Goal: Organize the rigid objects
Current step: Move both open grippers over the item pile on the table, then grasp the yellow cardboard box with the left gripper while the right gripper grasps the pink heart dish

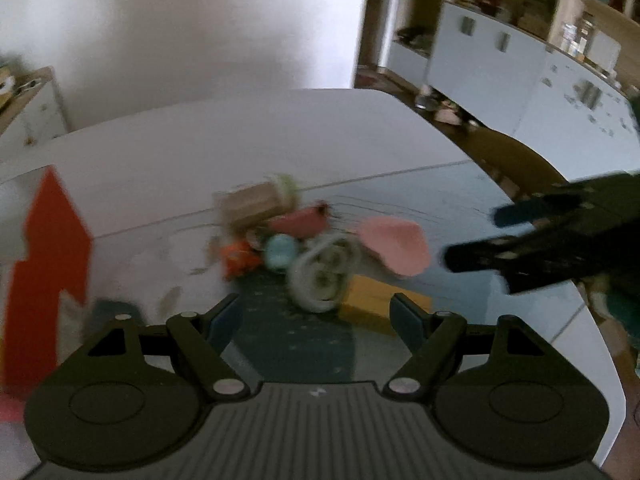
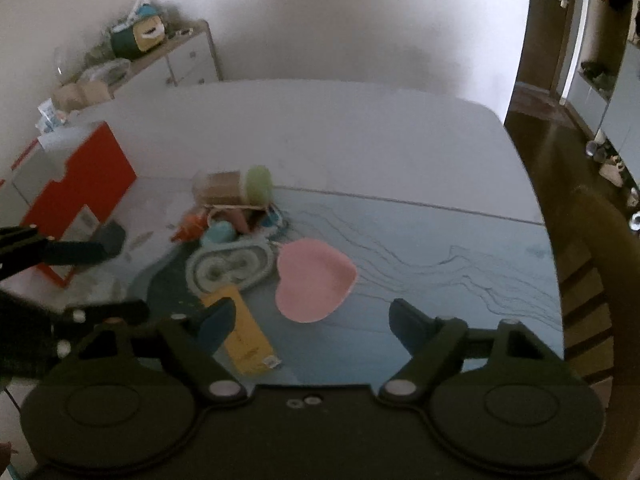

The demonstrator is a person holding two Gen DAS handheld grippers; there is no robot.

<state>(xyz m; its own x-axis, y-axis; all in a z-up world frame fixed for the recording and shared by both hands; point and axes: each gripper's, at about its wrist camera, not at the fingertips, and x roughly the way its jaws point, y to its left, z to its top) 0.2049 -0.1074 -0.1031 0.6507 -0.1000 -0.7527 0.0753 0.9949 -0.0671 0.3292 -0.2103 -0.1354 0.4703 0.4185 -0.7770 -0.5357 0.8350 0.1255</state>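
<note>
A pile of small objects lies mid-table: a pink heart-shaped dish (image 2: pixel 314 280) (image 1: pixel 394 246), a grey oval tray (image 2: pixel 230 266) (image 1: pixel 324 270), a yellow box (image 2: pixel 246 334) (image 1: pixel 374 302), a clear jar with a green lid (image 2: pixel 236 188) (image 1: pixel 260 198), a light blue cup (image 2: pixel 218 234) (image 1: pixel 280 252) and an orange toy (image 2: pixel 190 226) (image 1: pixel 238 258). My left gripper (image 1: pixel 316 314) is open and empty, just short of the pile. My right gripper (image 2: pixel 312 320) is open and empty above the heart dish's near edge. Each gripper shows in the other's view, the left (image 2: pixel 80 280) and the right (image 1: pixel 472 236).
A red and white box (image 2: pixel 80 184) (image 1: pixel 48 268) stands at the table's left. The white table (image 2: pixel 360 128) carries a blue patterned mat (image 2: pixel 460 264). A dresser (image 2: pixel 176 64) with clutter stands at the back left. A wooden chair (image 2: pixel 592 260) and cabinets (image 1: pixel 520 64) are to the right.
</note>
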